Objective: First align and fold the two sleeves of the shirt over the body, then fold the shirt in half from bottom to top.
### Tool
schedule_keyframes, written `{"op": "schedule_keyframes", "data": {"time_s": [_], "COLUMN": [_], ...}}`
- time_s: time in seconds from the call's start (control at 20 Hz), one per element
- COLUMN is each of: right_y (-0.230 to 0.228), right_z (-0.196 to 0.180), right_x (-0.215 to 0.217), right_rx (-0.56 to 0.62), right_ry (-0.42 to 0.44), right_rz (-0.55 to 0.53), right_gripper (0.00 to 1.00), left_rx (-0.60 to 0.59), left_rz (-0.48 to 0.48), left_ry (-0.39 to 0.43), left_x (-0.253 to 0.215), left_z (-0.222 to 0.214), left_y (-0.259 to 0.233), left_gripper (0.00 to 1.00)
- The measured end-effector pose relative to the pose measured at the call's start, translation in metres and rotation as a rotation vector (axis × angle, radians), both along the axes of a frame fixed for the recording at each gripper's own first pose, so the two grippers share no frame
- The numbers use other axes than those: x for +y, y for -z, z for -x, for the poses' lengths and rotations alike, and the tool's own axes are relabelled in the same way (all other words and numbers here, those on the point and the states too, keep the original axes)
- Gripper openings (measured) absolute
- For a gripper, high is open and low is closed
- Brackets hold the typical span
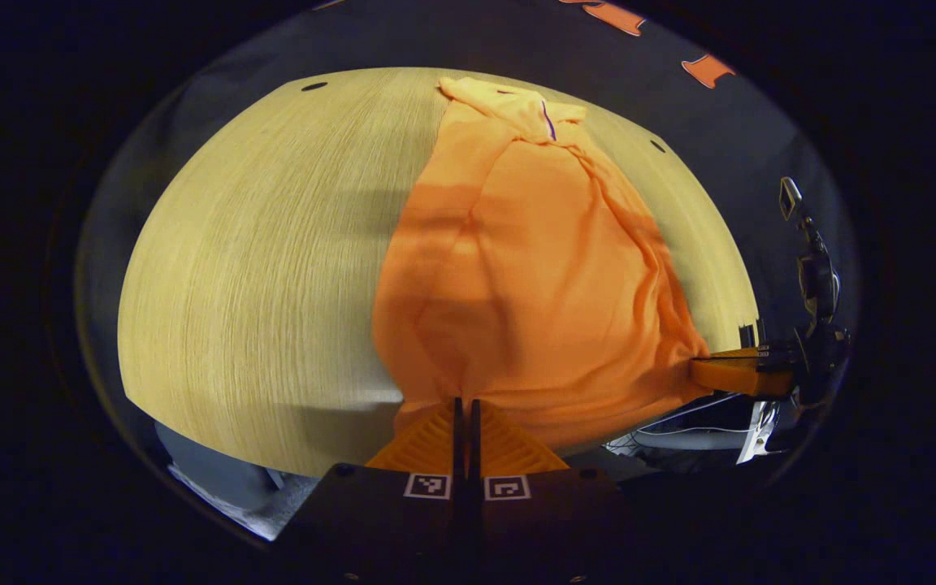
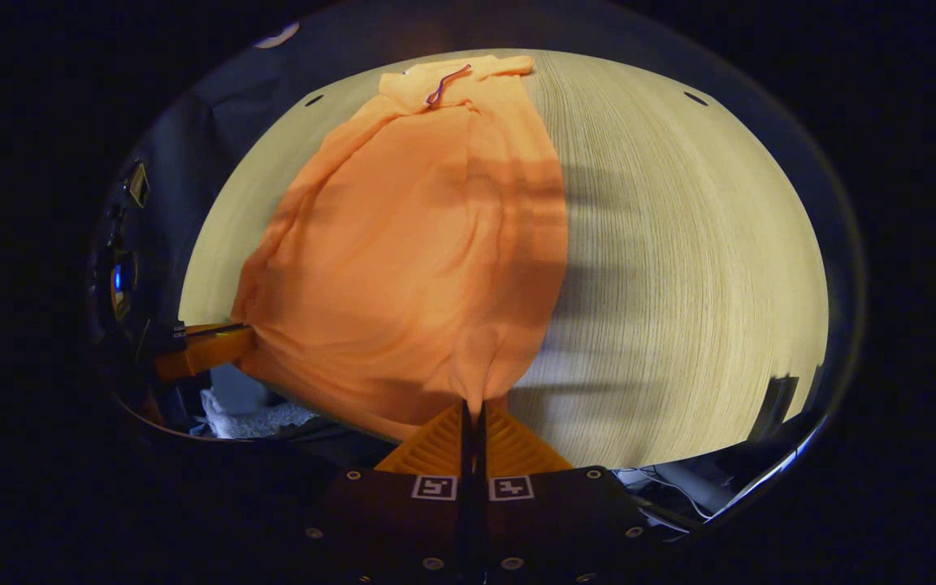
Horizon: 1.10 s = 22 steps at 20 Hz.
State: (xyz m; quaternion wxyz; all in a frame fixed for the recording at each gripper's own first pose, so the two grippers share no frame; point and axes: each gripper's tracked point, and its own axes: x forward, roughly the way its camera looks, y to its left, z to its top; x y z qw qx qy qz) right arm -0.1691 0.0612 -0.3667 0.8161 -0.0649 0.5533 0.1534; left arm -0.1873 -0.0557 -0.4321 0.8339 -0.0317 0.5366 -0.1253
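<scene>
Left tongs (image 1: 465, 404) are closed, both fingers pinching the near hem of the orange shirt (image 1: 517, 276) at its left corner; in the left gripper view the cloth gathers into a small peak where it enters the jaws. Right tongs (image 2: 473, 406) are likewise closed on the hem at the opposite near corner, with the same puckering visible in the right gripper view. Each pair also appears side-on in the other's view, level with the desk edge and clamped at the fabric's corner (the holding hands cannot be made out). The shirt lies lengthwise on a pale wood-grain desk (image 1: 257, 268), narrowed, collar at the far end, hem drawn to the near edge and slightly overhanging it. Soft shadows cross the cloth and desk. Dark booth wall behind; cables (image 1: 679, 431) and whitish fabric (image 2: 249, 418) below the desk edge.
</scene>
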Motion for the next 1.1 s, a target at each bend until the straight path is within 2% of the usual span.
{"op": "schedule_keyframes", "data": {"time_s": [0.35,0.5,0.9,1.1], "right_y": [-0.058,-0.085,-0.142,-0.165], "right_z": [-0.042,-0.066,-0.139,-0.189], "right_x": [0.019,0.02,0.03,0.035], "right_rx": [-0.129,-0.193,-0.339,-0.402], "right_ry": [0.001,0.014,0.027,0.033], "right_rz": [-0.077,-0.097,-0.119,-0.118], "right_gripper": [0.0,0.0,0.0,0.0], "left_rx": [-0.118,-0.188,-0.331,-0.402], "left_rz": [0.056,0.041,0.084,0.101], "left_ry": [-0.013,-0.009,0.011,0.021], "left_x": [-0.003,0.002,-0.014,-0.025], "left_z": [-0.05,-0.076,-0.157,-0.208], "left_y": [-0.06,-0.083,-0.131,-0.156], "left_gripper": [0.0,0.0,0.01,0.01]}}
